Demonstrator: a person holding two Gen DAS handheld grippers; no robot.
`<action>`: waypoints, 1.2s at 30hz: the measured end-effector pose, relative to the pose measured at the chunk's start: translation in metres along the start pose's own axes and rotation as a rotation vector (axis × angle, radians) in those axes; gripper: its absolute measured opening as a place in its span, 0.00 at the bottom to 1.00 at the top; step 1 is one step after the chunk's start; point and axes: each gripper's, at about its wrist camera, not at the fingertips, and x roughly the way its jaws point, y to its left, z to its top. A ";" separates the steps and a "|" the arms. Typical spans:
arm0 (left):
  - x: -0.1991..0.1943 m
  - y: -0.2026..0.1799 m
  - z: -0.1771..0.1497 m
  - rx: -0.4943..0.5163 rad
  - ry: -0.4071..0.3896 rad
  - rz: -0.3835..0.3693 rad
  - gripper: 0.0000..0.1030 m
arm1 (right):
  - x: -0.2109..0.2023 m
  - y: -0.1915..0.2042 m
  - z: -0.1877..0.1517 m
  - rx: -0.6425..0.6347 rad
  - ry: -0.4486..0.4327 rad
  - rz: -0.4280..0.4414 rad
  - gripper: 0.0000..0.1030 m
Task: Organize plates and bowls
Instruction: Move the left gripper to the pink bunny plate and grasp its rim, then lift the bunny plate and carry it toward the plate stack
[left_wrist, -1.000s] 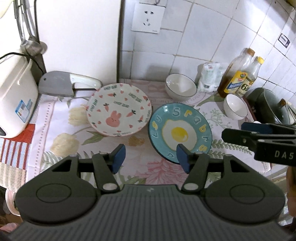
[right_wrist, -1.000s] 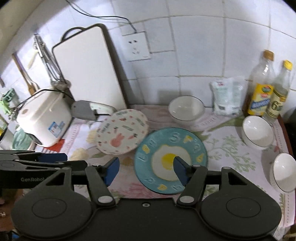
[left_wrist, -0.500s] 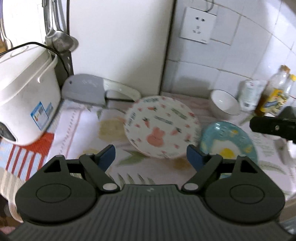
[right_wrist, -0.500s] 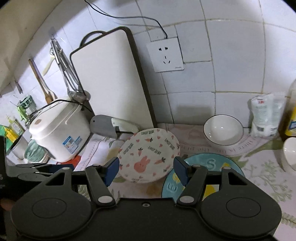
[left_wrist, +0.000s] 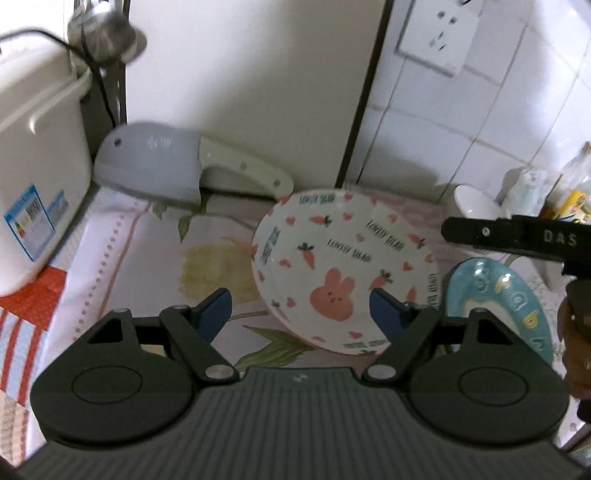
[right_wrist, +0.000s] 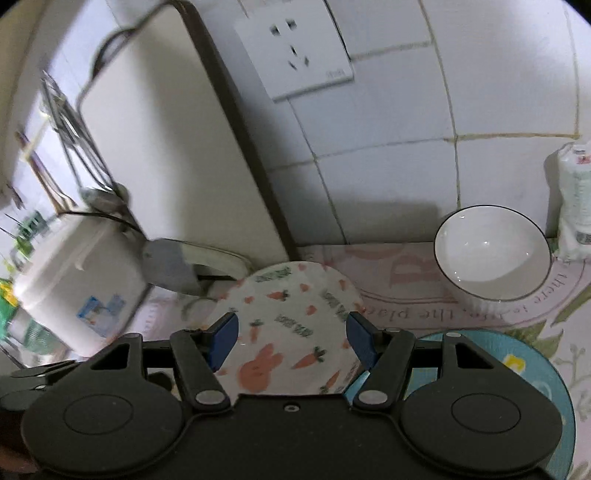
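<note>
A white plate with a pink bunny and carrots (left_wrist: 332, 266) lies on the flowered cloth, on top of another plate. My left gripper (left_wrist: 301, 308) hovers at its near left edge; its jaws are closing, with only the plate's left part showing between them and no pad touching it. My right gripper (right_wrist: 292, 332) stands open just above the same bunny plate (right_wrist: 291, 295), apart from it. To the right lies a blue fried-egg plate (left_wrist: 509, 295), partly under the right gripper's body (right_wrist: 517, 369). A white bowl (right_wrist: 491, 254) sits by the wall.
A white rice cooker (left_wrist: 33, 184) stands at the left, with a cleaver (left_wrist: 155, 166) beside it. A white cutting board (left_wrist: 240, 74) leans on the tiled wall. A plastic bag (right_wrist: 576, 206) and bottles (left_wrist: 576, 192) stand at the back right.
Both grippers have come down and shifted left, from over the egg plate to the bunny plate, which now looks much larger. The left jaws stand wider than a second ago.
</note>
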 end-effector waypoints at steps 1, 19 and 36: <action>0.006 0.003 0.000 -0.017 0.019 -0.004 0.76 | 0.008 -0.002 0.002 -0.010 0.020 -0.022 0.67; 0.063 0.039 0.007 -0.157 0.136 -0.052 0.12 | 0.068 -0.034 0.008 0.031 0.147 -0.034 0.39; 0.077 0.038 0.004 -0.271 0.170 -0.072 0.14 | 0.070 -0.034 0.005 -0.080 0.155 -0.010 0.16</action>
